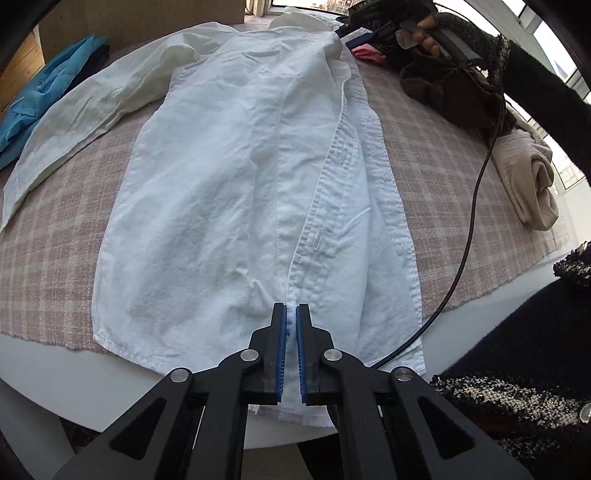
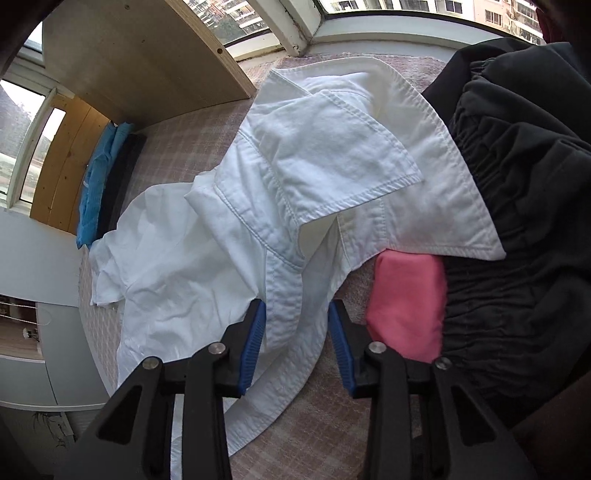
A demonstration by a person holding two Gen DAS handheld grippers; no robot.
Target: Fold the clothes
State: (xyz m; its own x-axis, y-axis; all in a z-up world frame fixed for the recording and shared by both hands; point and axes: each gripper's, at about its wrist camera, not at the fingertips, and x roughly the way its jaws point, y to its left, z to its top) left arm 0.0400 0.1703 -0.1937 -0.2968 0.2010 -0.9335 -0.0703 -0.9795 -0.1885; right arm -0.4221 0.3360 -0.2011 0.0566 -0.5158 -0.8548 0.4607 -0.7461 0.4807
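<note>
A white button-up shirt (image 1: 236,177) lies spread on a table covered by a pink checked cloth (image 1: 436,173), its hem at the near edge and its collar at the far end toward the window. One sleeve stretches out flat to the left; the front is folded over so the buttonhole strip runs down the middle. The left gripper (image 1: 291,314) sits low at the hem, its two blue-padded fingers nearly together and pinching a narrow ridge of the shirt's fabric beside the button strip. At the far end the right gripper (image 2: 296,314), held in a person's hand (image 1: 424,35) in a dark sleeve, hovers over the collar (image 2: 369,155); its fingers stand apart on either side of the button band, with the white fabric lying between them, though whether the pads touch it cannot be told. Just right of that gripper lies a pink garment (image 2: 406,306), and beyond it a black gathered garment (image 2: 517,206). A blue garment (image 1: 44,96) sits at the left edge of the table, a brown one (image 1: 447,88) and a cream one (image 1: 532,184) at the right, and a black cable (image 1: 469,236) trails across the cloth onto the shirt's hem.
</note>
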